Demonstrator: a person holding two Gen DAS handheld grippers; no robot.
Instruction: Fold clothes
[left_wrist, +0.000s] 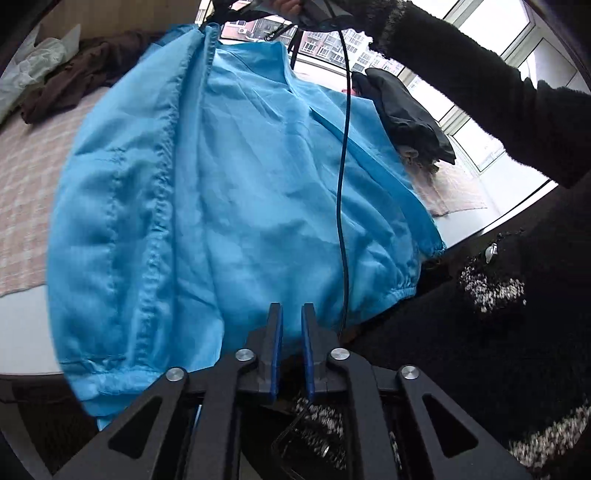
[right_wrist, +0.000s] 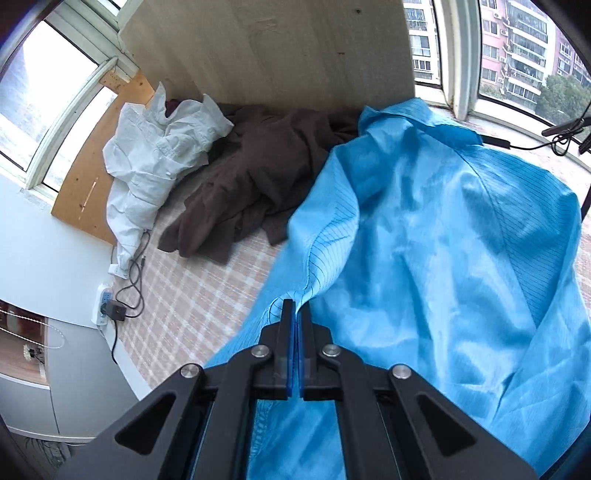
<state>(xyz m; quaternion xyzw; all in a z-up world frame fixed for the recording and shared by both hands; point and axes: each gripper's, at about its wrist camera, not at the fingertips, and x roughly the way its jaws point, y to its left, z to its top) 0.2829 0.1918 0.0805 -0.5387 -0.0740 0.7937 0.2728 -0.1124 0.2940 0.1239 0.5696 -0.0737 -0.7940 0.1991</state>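
Plainly thin and light: blue jacket (left_wrist: 240, 184) hanging as a loose sheet above the checked bed (right_wrist: 192, 295), upper part lifted, lower part sagging toward the mattress in the right wrist view. Clamped by a fold of its edge in the right gripper (right_wrist: 296, 306), jaws together with the cloth pinched at the tips. Left gripper (left_wrist: 291, 314) just in front of the lower hem, jaws a narrow gap apart, apparently with nothing pressed between the pads.

Looks smooth and faintly shiny, likely slippery. Creases softly, holds no shape, follows any pull. No stiffness to lean on, so probably needs two holds well apart to spread flat. Not fragile, though liable to slide out of a shallow pinch and to billow or twist when swung.

Best taken at the doubled, stitched parts: the long seam (left_wrist: 155, 221), the gathered elastic cuff (left_wrist: 432, 251), the collar (right_wrist: 406, 118), or the bottom hem near the left gripper. Thicker there, and less likely to slip than single-layer cloth in the middle. Worth a deep bite, with the hem well between the pads before closing. Worth minding the dark cable (left_wrist: 343, 184) hanging across the front of the cloth, easy to snag.

Brown garment (right_wrist: 258, 177) and white garment (right_wrist: 155, 155) heaped at the far end of the bed, the brown one just beside the collar, touching or overlapping, hard to tell which.
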